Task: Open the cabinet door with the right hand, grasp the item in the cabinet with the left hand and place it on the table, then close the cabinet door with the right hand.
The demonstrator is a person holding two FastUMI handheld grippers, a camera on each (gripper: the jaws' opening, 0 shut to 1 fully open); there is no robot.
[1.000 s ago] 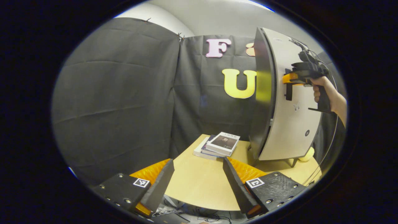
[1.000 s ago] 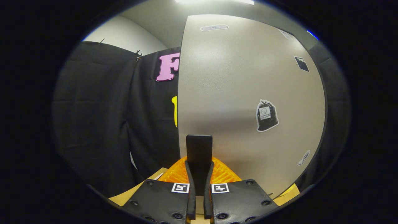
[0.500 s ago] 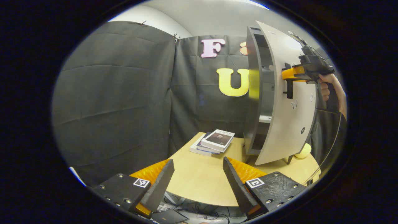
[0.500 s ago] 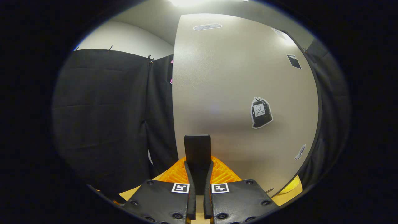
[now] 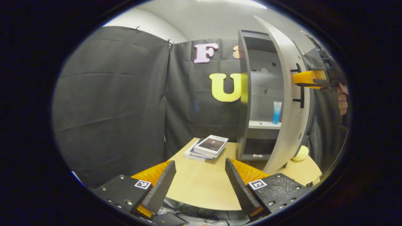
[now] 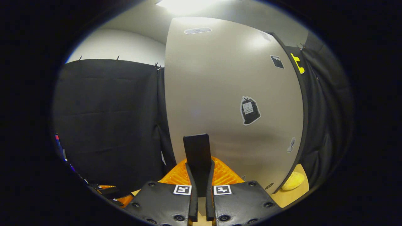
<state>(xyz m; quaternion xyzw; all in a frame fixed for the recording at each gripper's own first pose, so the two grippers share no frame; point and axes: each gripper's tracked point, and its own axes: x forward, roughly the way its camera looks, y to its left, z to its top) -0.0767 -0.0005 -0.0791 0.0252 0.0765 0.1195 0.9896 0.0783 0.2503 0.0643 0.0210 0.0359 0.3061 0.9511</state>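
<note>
The grey cabinet stands on the table with its pale door swung well open. A blue and white tube stands upright on the middle shelf. My right gripper is held by a hand at the door's outer face and is shut on the black door handle. In the right gripper view the handle sits pinched between the fingers of my right gripper, with the door right ahead. My left gripper hovers open over the table's near edge, well short of the cabinet, with nothing between its fingers.
A stack of books lies on the wooden table left of the cabinet. A small yellow object sits on the table behind the open door, and shows as the yellow object past the door's edge. Black cloth walls surround the table.
The right gripper has pulled the door from nearly closed to wide open, uncovering the shelves and the blue tube. The left gripper has stayed open in about the same place.
</note>
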